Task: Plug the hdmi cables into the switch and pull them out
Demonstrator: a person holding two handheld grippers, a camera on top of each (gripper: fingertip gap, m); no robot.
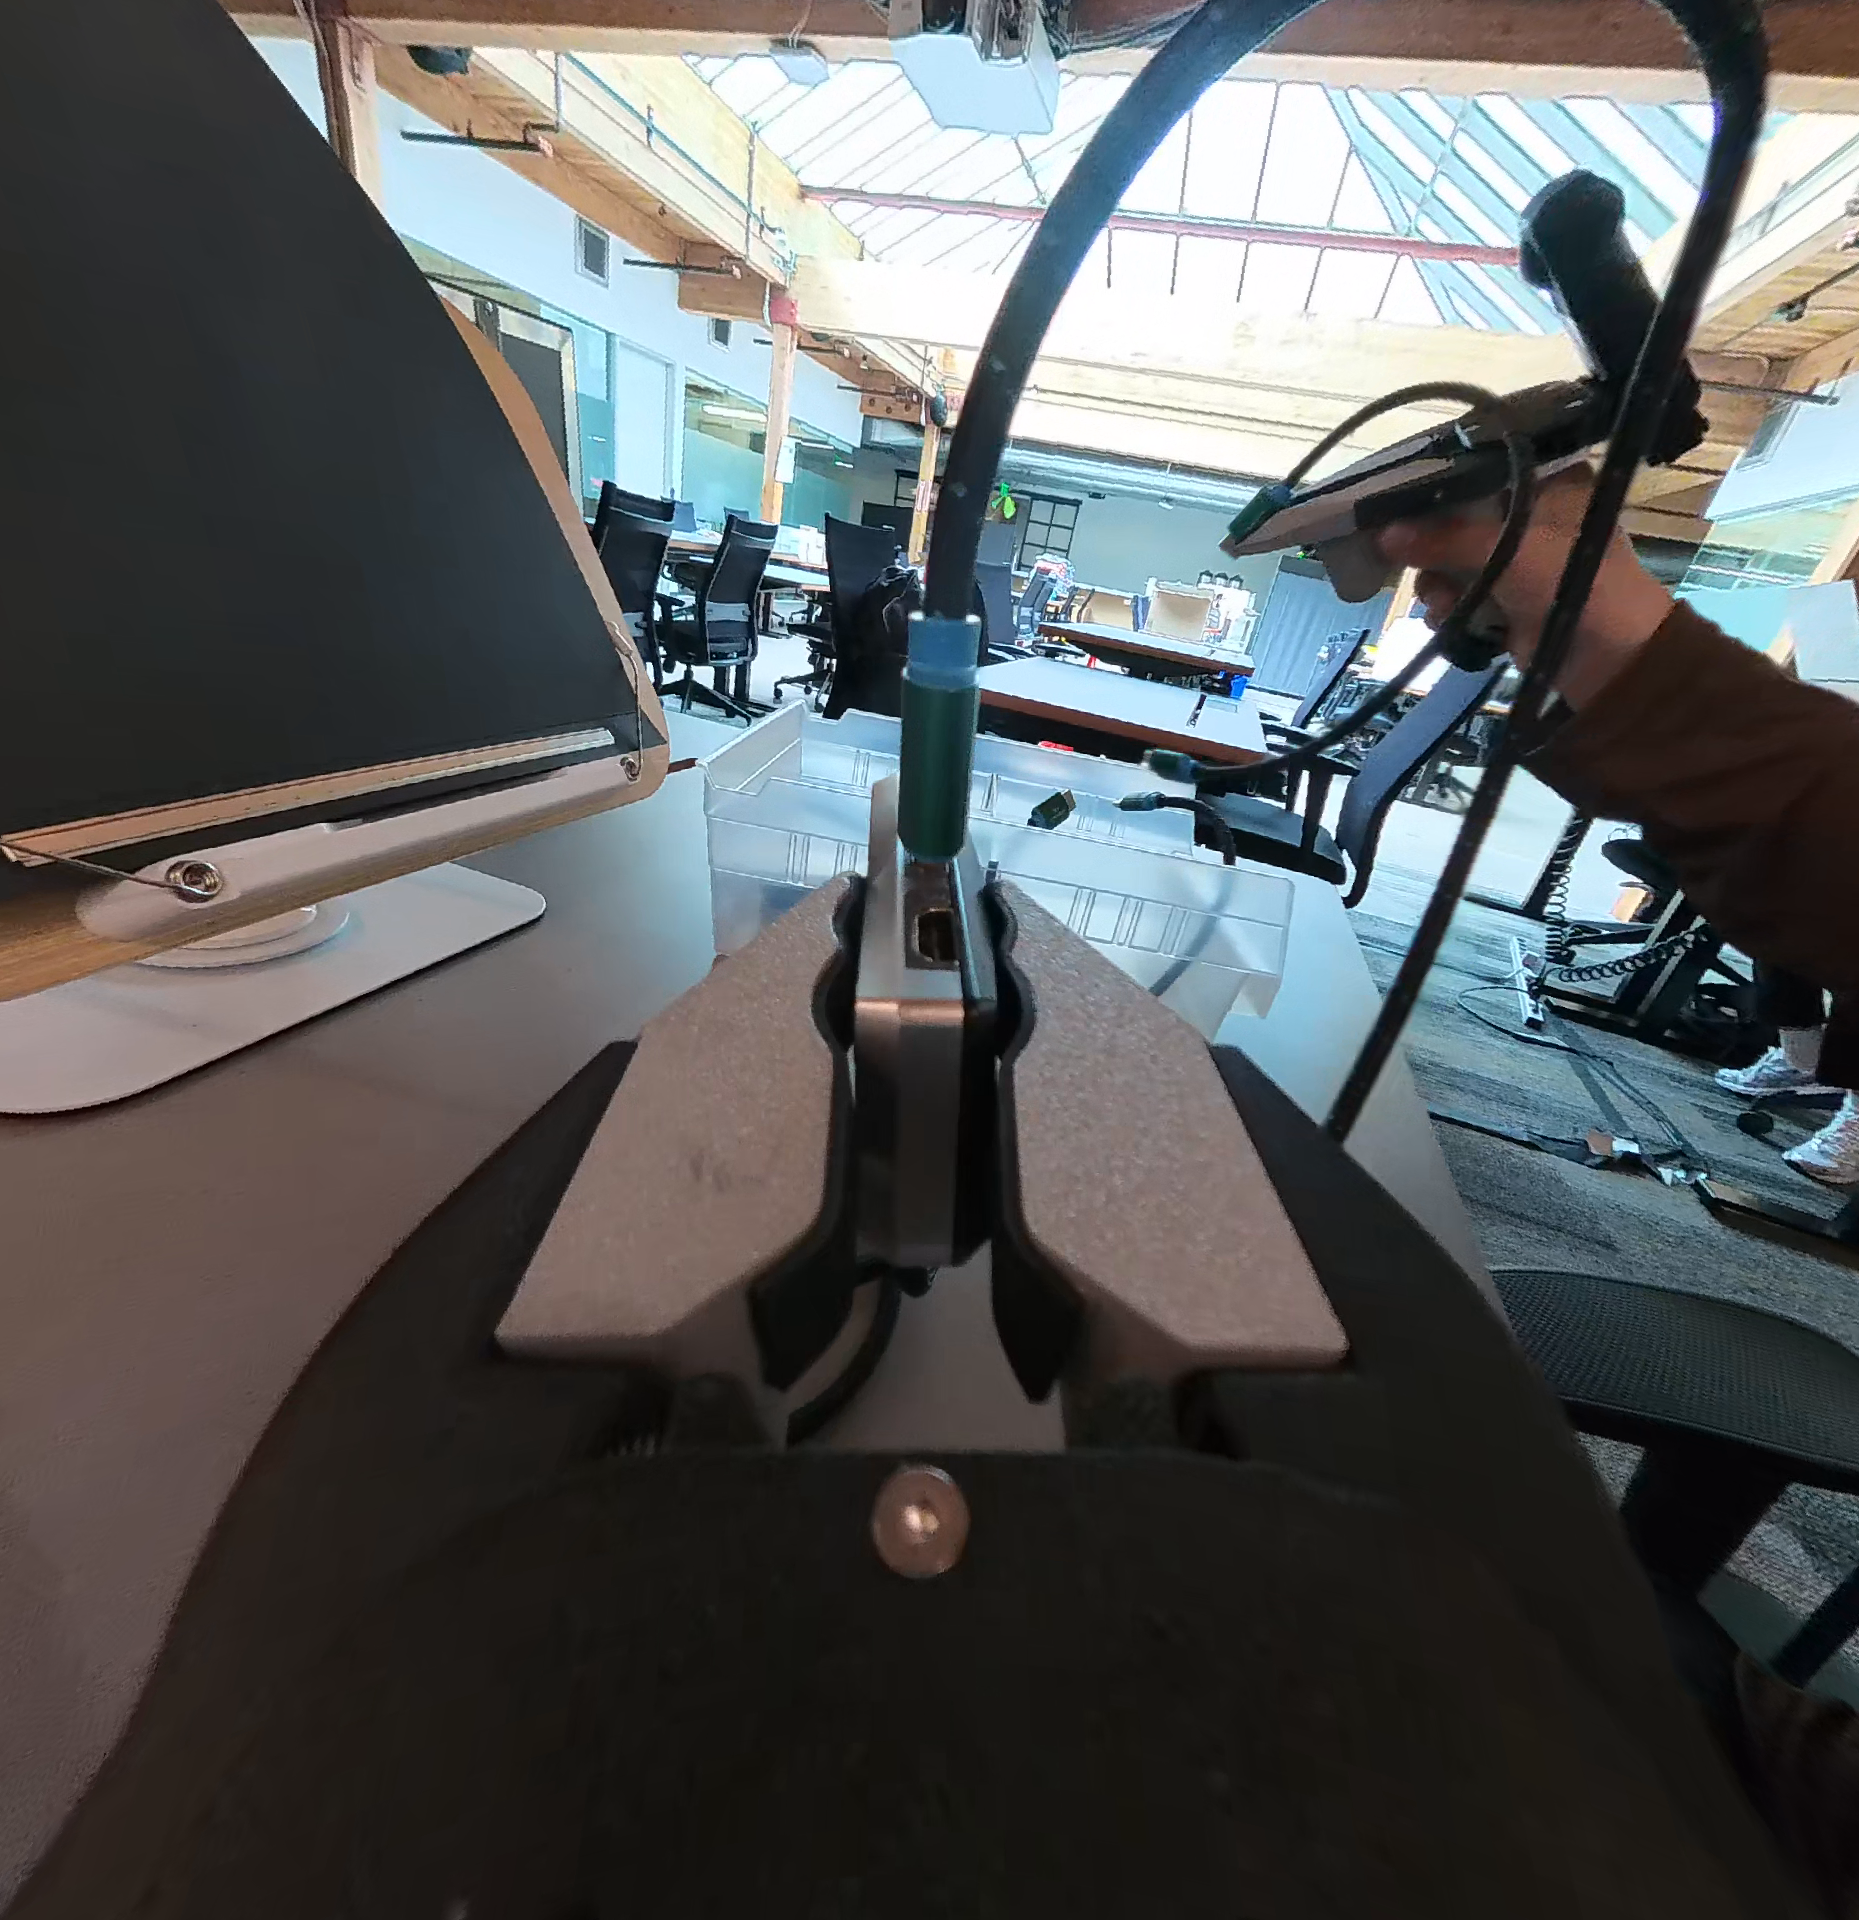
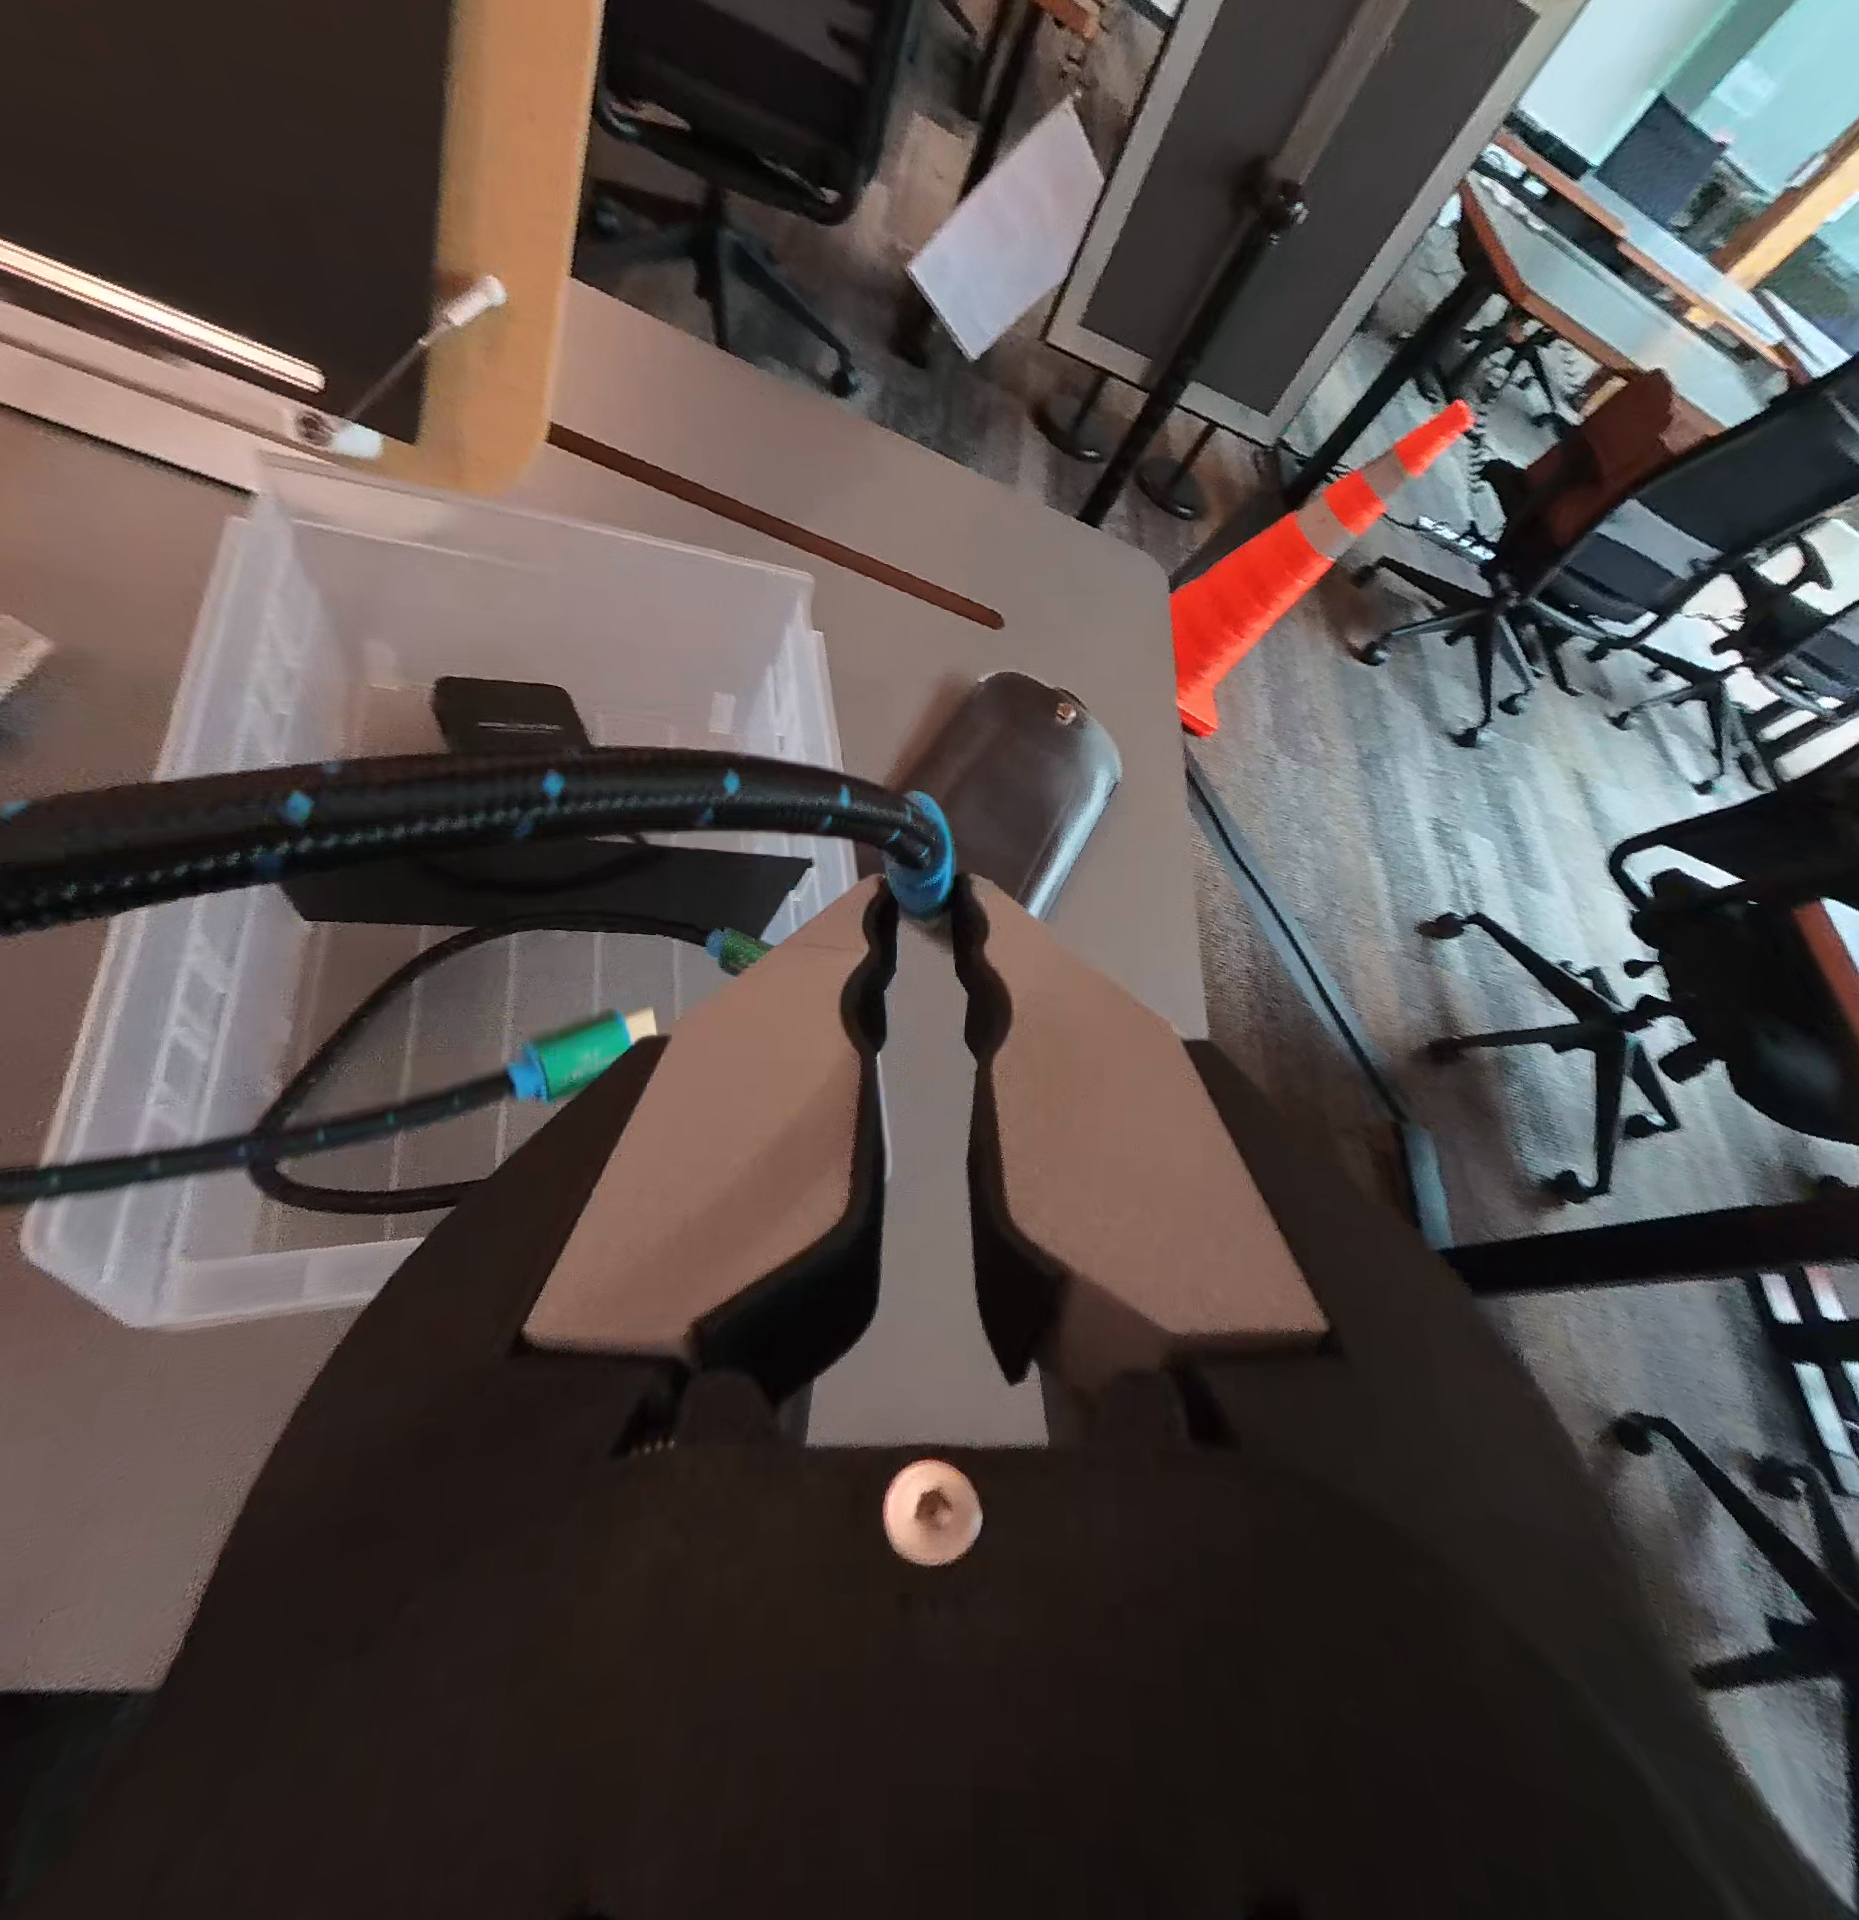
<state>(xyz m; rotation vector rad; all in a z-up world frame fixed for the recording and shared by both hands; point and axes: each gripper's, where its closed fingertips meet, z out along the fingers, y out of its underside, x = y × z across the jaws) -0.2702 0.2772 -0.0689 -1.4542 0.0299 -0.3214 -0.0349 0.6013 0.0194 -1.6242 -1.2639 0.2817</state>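
The switch (image 1: 909,1081) is clamped edgewise between the closed fingers of the left gripper (image 1: 920,935), above the table (image 1: 229,1299); a green-headed HDMI plug (image 1: 939,769) is seated in its far end. The blue collar (image 2: 925,868) of a braided cable (image 2: 437,821) is pinched at the tips of the right gripper (image 2: 920,904); its plug is hidden. A clear bin (image 2: 229,790) holding loose cables lies just beyond; the table edge runs close on the right.

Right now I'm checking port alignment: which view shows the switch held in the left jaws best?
The left wrist view: the flat grey metal switch sits edge-on between the jaws, one green-plugged cable inserted, an empty port beside it. The right wrist view doesn't show it.
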